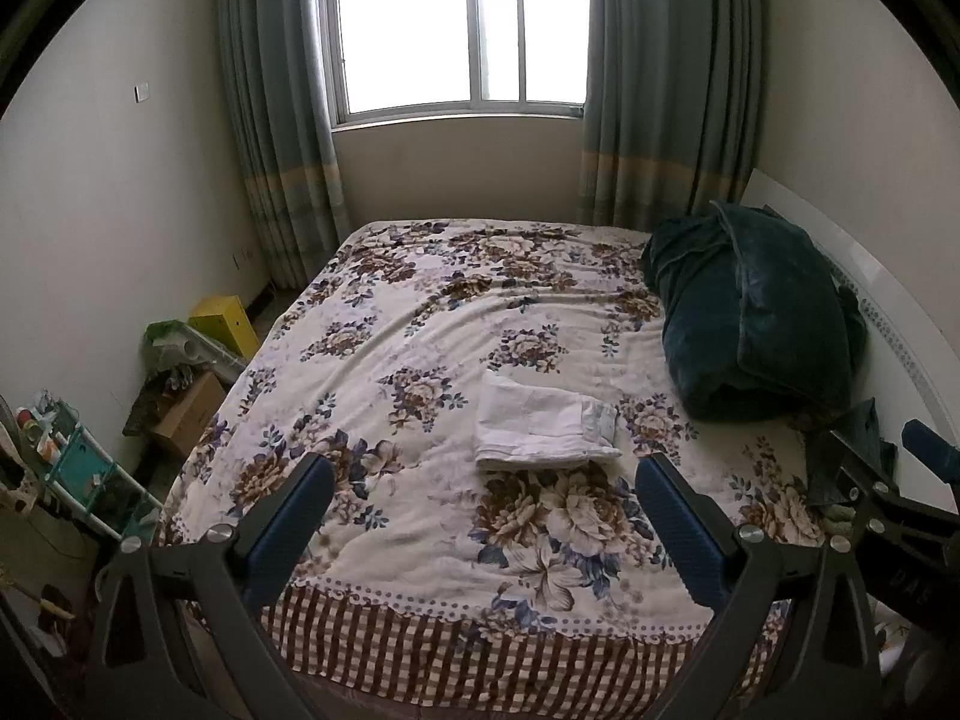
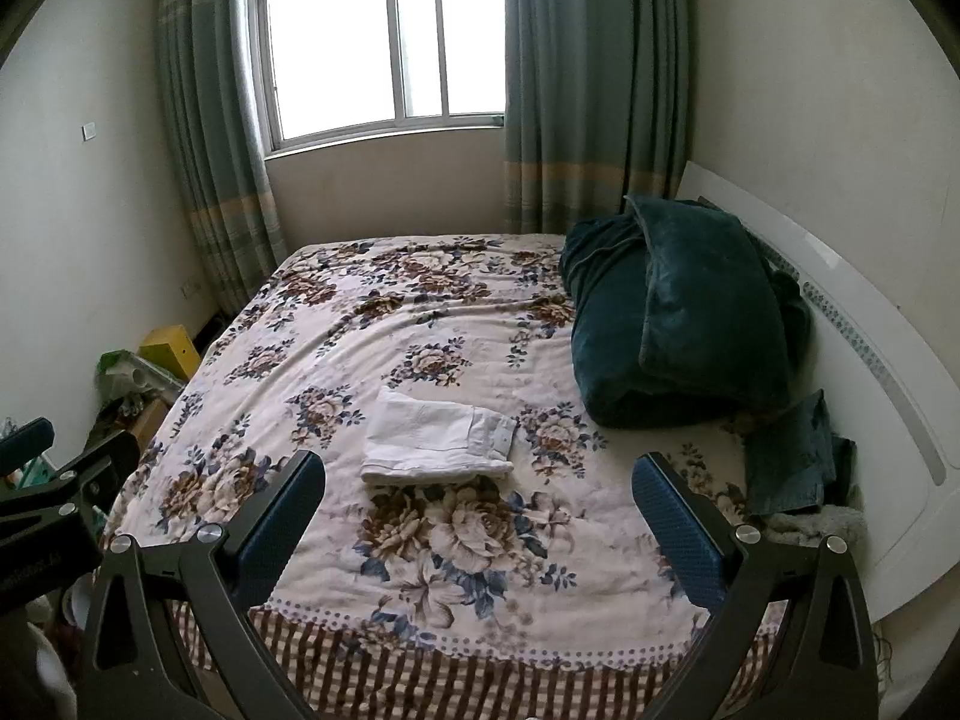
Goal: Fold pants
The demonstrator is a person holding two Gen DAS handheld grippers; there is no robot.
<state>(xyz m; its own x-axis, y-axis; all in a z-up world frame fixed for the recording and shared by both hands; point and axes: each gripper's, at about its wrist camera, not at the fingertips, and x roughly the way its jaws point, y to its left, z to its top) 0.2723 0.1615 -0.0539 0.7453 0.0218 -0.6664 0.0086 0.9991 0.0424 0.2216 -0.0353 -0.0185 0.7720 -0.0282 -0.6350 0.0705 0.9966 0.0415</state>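
White pants (image 1: 543, 423) lie folded into a small flat rectangle on the floral bedspread (image 1: 420, 324), near the middle of the bed. They also show in the right wrist view (image 2: 435, 438). My left gripper (image 1: 483, 474) is open and empty, held back above the near end of the bed, short of the pants. My right gripper (image 2: 477, 471) is open and empty too, beside the left one; it shows at the right edge of the left wrist view (image 1: 888, 480). The left gripper shows at the left edge of the right wrist view (image 2: 60, 462).
A dark green folded quilt (image 2: 684, 306) lies by the white headboard (image 2: 888, 384) on the right. A dark folded garment (image 2: 792, 456) lies near it. Boxes (image 1: 192, 414), a yellow bin (image 1: 225, 321) and a small rack (image 1: 78, 462) crowd the floor to the left. A window and curtains are behind.
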